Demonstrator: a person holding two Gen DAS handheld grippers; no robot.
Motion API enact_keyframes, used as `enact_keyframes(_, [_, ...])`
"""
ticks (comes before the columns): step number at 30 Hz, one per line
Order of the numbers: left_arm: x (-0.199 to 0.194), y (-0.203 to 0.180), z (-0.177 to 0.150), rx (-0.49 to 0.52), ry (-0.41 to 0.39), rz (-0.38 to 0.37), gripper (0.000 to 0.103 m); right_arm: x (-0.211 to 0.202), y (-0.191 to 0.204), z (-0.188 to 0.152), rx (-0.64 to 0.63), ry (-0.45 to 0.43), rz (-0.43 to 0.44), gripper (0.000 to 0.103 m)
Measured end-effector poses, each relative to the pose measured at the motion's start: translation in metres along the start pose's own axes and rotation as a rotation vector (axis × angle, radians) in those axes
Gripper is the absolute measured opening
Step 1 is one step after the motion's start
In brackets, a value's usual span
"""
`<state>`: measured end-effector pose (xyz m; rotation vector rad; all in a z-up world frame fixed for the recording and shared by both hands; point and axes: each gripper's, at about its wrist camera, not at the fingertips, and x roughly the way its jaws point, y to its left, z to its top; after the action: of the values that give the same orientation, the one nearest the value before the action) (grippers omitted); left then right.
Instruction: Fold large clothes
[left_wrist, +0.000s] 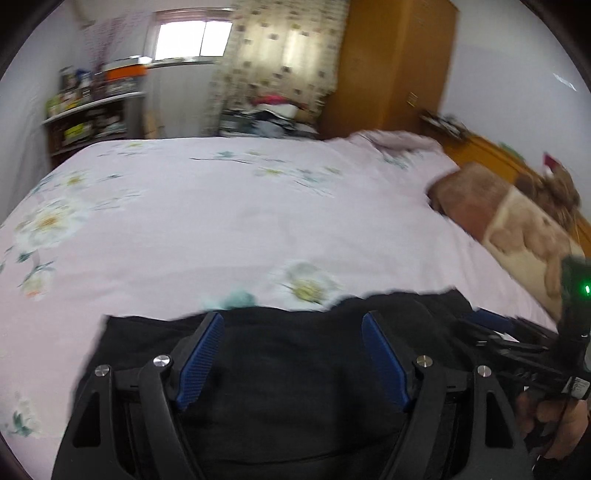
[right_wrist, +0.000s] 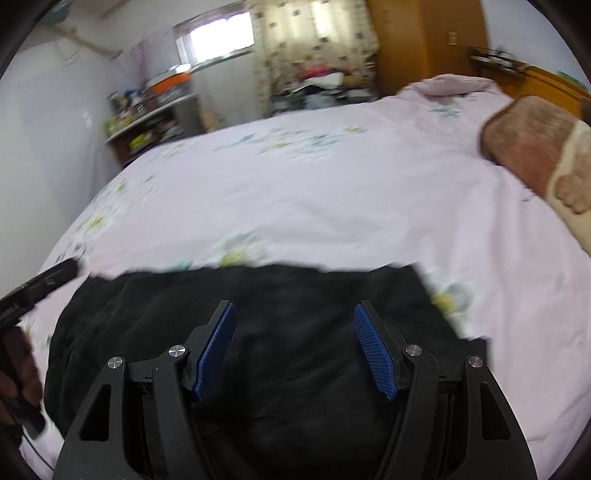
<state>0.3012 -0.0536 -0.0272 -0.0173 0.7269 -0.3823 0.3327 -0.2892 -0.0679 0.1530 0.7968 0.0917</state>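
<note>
The soft black cloth garment lies bunched on the near edge of the pale pink flowered bedsheet, and we judge it light, limp and apt to sag. Our left gripper and right gripper hang over it, both spread wide with nothing between the pads. We would pinch its far corners.

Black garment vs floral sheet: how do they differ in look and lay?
The black garment is plain and dark; the sheet is pale pink with a flower print. The garment is a compact patch at the near edge of the bed; the sheet covers the whole bed. The garment shows soft folds and an uneven far edge; the sheet lies mostly smooth. Both are cloth lying flat, and neither is gripped.
</note>
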Motion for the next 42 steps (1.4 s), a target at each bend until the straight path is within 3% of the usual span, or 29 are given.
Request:
enact_keyframes(4, [0.058, -0.014, -0.023, 0.027, 0.130, 0.034, 0.079, 0.037, 0.001, -0.011, -0.003, 0.059, -0.029, 0.066])
enact_keyframes(7, [0.074, -0.002, -0.032, -0.025, 0.131, 0.016, 0.079, 0.059, -0.017, -0.017, 0.043, 0.079, -0.008, 0.066])
enact_keyframes(11, [0.083, -0.007, -0.040, 0.013, 0.112, 0.049, 0.079, 0.069, -0.013, -0.028, 0.006, 0.057, -0.030, 0.066])
enact_keyframes(17, [0.079, -0.009, -0.034, 0.019, 0.137, 0.064, 0.079, 0.071, -0.015, -0.027, 0.011, 0.059, -0.031, 0.066])
enact_keyframes(19, [0.064, -0.007, -0.023, 0.009, 0.151, 0.053, 0.074, 0.060, -0.015, -0.021, 0.007, 0.071, -0.031, 0.066])
enact_keyframes(21, [0.031, 0.002, -0.015, 0.017, 0.085, 0.039, 0.074, 0.032, -0.018, -0.015, 0.001, 0.022, -0.035, 0.066])
enact_keyframes(23, [0.000, 0.018, -0.014, 0.045, 0.008, 0.072, 0.074, 0.007, -0.028, -0.013, -0.003, -0.032, -0.050, 0.066])
enact_keyframes(26, [-0.022, 0.062, -0.024, 0.013, -0.013, 0.144, 0.074, -0.010, -0.055, -0.023, 0.034, -0.053, -0.115, 0.066])
enact_keyframes(28, [-0.017, 0.094, -0.037, -0.043, 0.027, 0.206, 0.074, -0.004, -0.075, -0.033, 0.064, -0.019, -0.165, 0.066])
enact_keyframes(31, [-0.006, 0.127, -0.054, -0.144, 0.043, 0.196, 0.076, 0.008, -0.096, -0.049, 0.107, -0.004, -0.178, 0.066])
enact_keyframes(42, [0.021, 0.126, -0.063, -0.144, 0.023, 0.219, 0.079, 0.026, -0.104, -0.061, 0.133, -0.033, -0.171, 0.066])
